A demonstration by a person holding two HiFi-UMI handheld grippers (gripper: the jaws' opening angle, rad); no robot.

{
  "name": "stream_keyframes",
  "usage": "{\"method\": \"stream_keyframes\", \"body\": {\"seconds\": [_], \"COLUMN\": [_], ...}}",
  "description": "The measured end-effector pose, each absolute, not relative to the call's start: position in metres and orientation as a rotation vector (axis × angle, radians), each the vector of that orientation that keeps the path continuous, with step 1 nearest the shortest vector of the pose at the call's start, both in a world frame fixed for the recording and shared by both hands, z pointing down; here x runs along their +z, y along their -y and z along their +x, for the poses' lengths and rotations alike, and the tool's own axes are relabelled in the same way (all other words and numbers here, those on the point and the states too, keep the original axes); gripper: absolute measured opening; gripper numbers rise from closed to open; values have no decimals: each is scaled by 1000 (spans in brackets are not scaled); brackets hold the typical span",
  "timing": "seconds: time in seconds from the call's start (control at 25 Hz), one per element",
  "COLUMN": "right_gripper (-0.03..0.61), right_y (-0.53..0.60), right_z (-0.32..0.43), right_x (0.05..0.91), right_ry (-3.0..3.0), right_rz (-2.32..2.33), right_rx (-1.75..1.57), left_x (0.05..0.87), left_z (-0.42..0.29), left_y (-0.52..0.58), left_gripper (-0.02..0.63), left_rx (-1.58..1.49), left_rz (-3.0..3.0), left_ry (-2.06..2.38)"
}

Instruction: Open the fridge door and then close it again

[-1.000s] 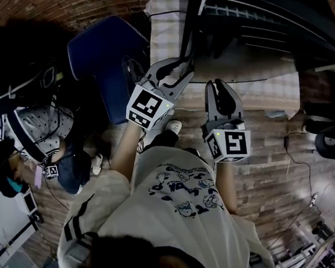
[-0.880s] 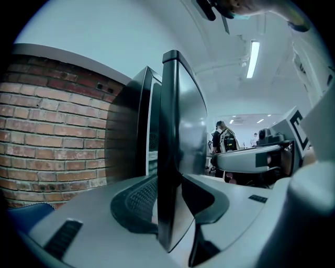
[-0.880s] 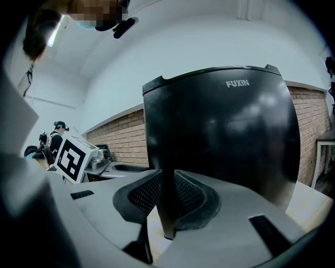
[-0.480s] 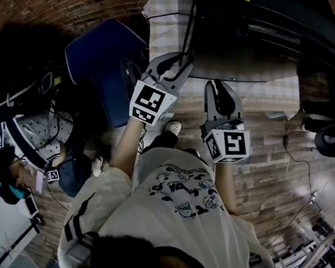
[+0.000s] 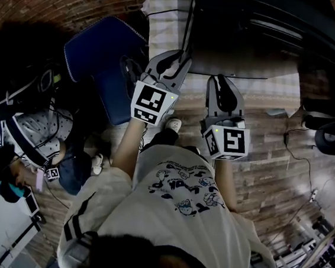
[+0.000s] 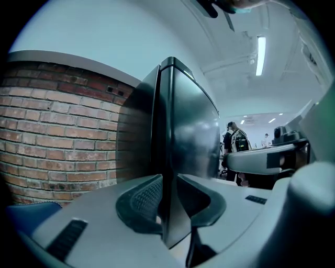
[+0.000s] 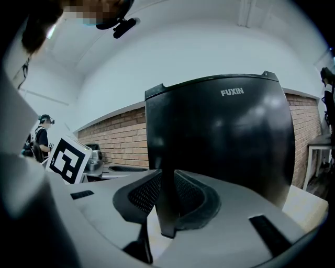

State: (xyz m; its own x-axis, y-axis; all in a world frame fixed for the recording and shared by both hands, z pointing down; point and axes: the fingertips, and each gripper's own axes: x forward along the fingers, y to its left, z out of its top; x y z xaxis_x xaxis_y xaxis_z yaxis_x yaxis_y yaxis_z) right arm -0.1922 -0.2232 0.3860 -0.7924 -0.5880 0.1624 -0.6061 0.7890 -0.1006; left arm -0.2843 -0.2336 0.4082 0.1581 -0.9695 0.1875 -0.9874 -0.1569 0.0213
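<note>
The black fridge (image 5: 254, 44) stands in front of me, shown from above in the head view. My left gripper (image 5: 178, 57) straddles the door's left edge (image 5: 186, 43). In the left gripper view that edge (image 6: 166, 131) runs down into the gap of the left gripper (image 6: 168, 193). The jaws are closing, and both pads look to lie against the edge. My right gripper (image 5: 221, 82) hovers before the fridge front. In its own view the fridge (image 7: 225, 141) shows through the narrow gap of the right gripper (image 7: 167, 199), with nothing between the pads.
A blue padded seat (image 5: 101, 58) stands left of the fridge, beside dark bags and a crouched person (image 5: 36, 140). A cable (image 5: 299, 156) trails over the brick-pattern floor on the right. A brick wall (image 6: 57, 131) is behind the fridge. People stand far off (image 6: 236, 141).
The left gripper moved a little forward along the door's left edge and its jaws narrowed around it. The right gripper stayed about where it was.
</note>
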Motion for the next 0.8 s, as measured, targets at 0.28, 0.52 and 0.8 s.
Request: {"method": "stream_keyframes", "body": {"seconds": [0.28, 0.52, 0.8], "right_gripper": [71, 71, 71], "right_y": [224, 219, 212], "right_z": [-183, -174, -161], "right_x": [381, 379, 377], "right_ry": [2854, 2861, 2862], "right_rz": [1031, 1052, 1061], "right_rx": [223, 229, 223], "left_x": [403, 393, 388], "left_z": [-274, -259, -241], "left_y": [217, 203, 193], "left_gripper": [98, 98, 98], "left_rx": [162, 135, 116], "left_rz": [2229, 2207, 2209], "left_ry": [1998, 2041, 2044]}}
